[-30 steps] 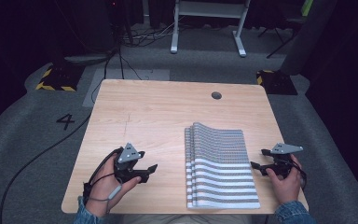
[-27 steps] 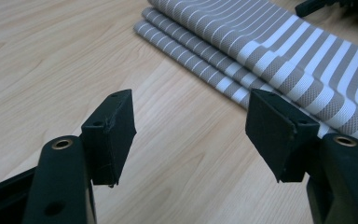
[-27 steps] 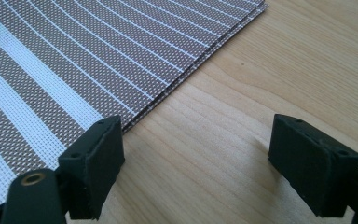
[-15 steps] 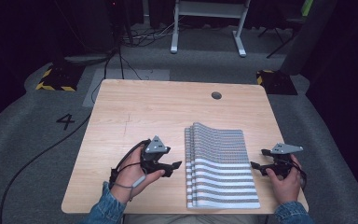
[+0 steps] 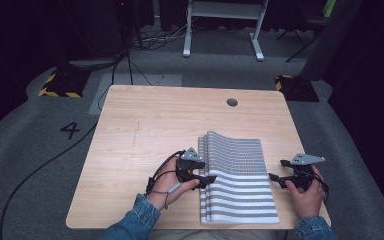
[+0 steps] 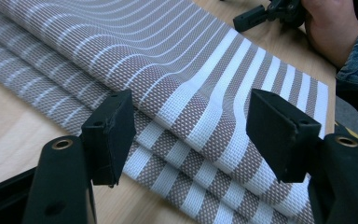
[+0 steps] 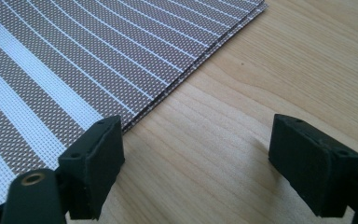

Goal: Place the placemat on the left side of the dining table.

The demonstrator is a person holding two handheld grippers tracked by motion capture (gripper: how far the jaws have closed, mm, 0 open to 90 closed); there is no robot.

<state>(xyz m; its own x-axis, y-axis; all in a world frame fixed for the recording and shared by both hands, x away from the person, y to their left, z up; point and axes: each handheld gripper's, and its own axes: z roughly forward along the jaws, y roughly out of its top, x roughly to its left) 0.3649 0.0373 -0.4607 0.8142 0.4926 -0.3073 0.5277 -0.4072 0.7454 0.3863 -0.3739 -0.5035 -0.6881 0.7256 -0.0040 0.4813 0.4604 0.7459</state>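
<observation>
A folded brown-and-white striped woven mat (image 5: 237,175) lies on the right half of the wooden table (image 5: 150,125); its stacked folds show along its left side (image 6: 177,116). My left gripper (image 5: 207,179) is open at that left edge, jaws wide and just above the folds (image 6: 191,135). My right gripper (image 5: 275,178) is open beside the mat's right edge (image 7: 121,70), with bare wood between its jaws (image 7: 193,154). The right gripper also shows at the top of the left gripper view (image 6: 256,14).
A round cable hole (image 5: 232,102) sits near the table's far edge. The left and far parts of the table are bare wood. The table's front edge runs close below the mat. Beyond the table stand a white frame (image 5: 222,25) and floor cables.
My left gripper has moved right across the table, from the front left to the mat's left edge. The right gripper has stayed in place.
</observation>
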